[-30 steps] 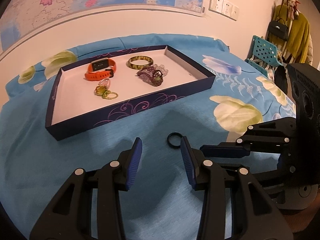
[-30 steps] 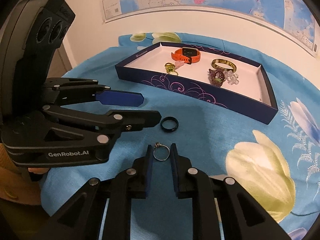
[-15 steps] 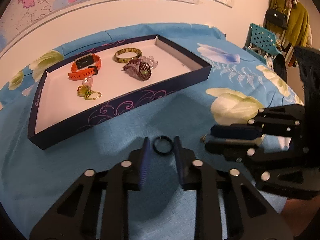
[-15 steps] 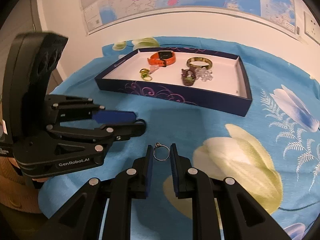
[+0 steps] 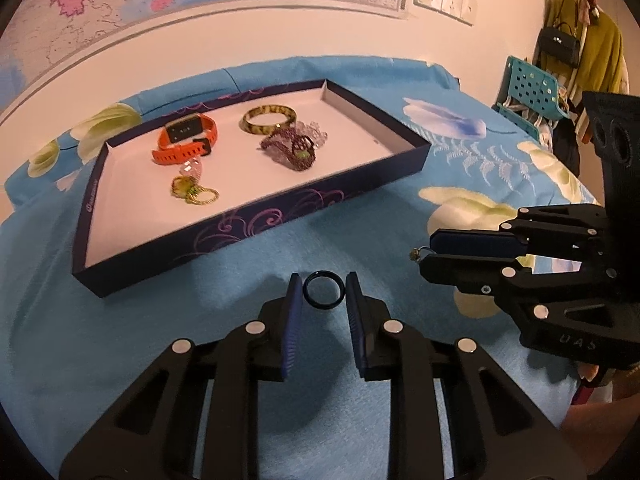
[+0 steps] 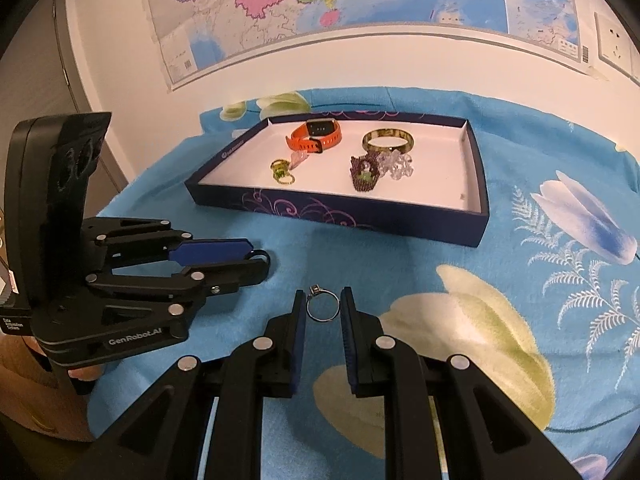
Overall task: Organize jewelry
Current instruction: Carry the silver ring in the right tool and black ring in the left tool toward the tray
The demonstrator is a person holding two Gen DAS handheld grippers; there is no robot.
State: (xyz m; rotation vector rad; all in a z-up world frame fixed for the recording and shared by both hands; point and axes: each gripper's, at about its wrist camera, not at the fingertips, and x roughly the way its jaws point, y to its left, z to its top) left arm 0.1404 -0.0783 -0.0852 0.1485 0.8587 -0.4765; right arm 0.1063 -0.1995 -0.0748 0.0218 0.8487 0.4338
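Observation:
My left gripper (image 5: 323,290) is shut on a black ring (image 5: 324,290) and holds it above the blue cloth. My right gripper (image 6: 323,306) is shut on a thin silver ring (image 6: 322,307). Each gripper shows in the other view, the right one (image 5: 428,249) to the left one's right, the left one (image 6: 260,262) to the right one's left. Beyond both stands a dark blue tray (image 5: 248,232) (image 6: 344,216) with a white floor. In it lie an orange watch (image 5: 186,142), a green bangle (image 5: 269,119), a purple beaded piece (image 5: 292,150) and small gold rings (image 5: 194,192).
The blue flowered cloth (image 6: 520,280) covers the whole table. A wall with a map (image 6: 320,8) stands behind the tray. A teal chair (image 5: 532,92) and hanging clothes (image 5: 580,44) are at the far right.
My left gripper closed on the black ring and lifted it off the cloth. My right gripper kept the silver ring. Both have drawn back, higher above the cloth.

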